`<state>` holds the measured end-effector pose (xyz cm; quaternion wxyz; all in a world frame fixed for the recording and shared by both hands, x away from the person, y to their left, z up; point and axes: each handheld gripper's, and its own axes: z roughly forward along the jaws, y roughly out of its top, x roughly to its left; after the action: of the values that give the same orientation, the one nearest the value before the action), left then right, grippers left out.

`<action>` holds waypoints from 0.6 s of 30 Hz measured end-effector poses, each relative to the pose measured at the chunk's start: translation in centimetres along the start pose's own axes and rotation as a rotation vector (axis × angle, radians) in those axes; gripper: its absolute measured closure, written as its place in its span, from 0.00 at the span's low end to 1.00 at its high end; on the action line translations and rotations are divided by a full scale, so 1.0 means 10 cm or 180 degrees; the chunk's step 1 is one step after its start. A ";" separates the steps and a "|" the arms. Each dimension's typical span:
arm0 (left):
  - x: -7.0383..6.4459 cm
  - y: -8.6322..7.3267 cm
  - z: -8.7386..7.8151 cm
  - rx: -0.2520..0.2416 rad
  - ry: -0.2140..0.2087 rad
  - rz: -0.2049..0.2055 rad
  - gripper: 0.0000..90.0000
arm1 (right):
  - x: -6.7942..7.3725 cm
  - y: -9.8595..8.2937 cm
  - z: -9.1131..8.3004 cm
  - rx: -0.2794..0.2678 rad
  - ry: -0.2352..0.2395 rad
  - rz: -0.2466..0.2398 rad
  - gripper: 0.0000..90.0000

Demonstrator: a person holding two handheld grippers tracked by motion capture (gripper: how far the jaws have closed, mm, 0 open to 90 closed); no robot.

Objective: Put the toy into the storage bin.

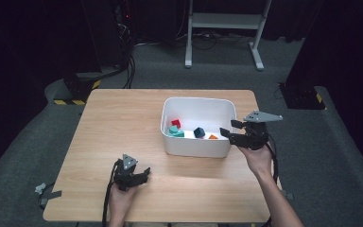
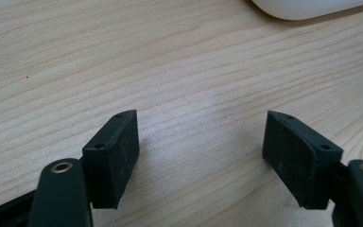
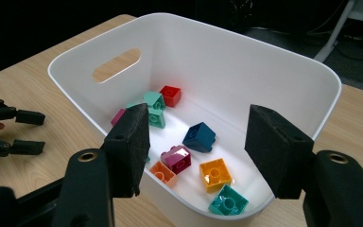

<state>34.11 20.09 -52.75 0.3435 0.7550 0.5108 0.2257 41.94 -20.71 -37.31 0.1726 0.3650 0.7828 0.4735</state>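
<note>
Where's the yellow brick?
The yellow brick lies on the floor of the white bin, in the right gripper view, between a magenta brick and a teal brick.

Bin point(image 1: 196, 146) top open; blocks point(image 3: 199, 137) crowd floor; table point(image 1: 118, 123) left bare.

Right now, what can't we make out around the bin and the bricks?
- High view: bin near wall hides several bricks; those showing are too small to count.
- Right gripper view: left jaw covers part of the teal bricks.
- Left gripper view: top edge cuts off the bin.
</note>
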 end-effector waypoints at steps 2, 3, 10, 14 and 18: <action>0.00 0.00 0.00 0.0001 0.0002 0.0002 0.31 | 0.00 -0.01 -0.02 -0.0027 0.0018 0.0018 0.45; 0.00 0.00 0.00 0.0001 0.0002 0.0001 0.31 | 0.00 -0.02 -0.03 -0.0039 0.0019 0.0006 0.45; 0.00 0.00 0.00 -0.0001 -0.0002 -0.0001 0.31 | 0.01 -0.06 -0.08 -0.0042 0.0011 -0.0011 0.45; 0.00 0.00 0.00 -0.0001 -0.0001 0.0000 0.31 | 0.03 -0.11 -0.09 -0.0043 0.0027 -0.0005 0.45; 0.00 0.00 0.00 0.0000 0.0003 0.0002 0.31 | 0.04 -0.15 -0.11 -0.0047 0.0031 0.0008 0.45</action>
<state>34.11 20.07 -52.76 0.3432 0.7551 0.5108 0.2262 40.40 -21.50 -38.01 0.1710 0.3624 0.7796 0.4812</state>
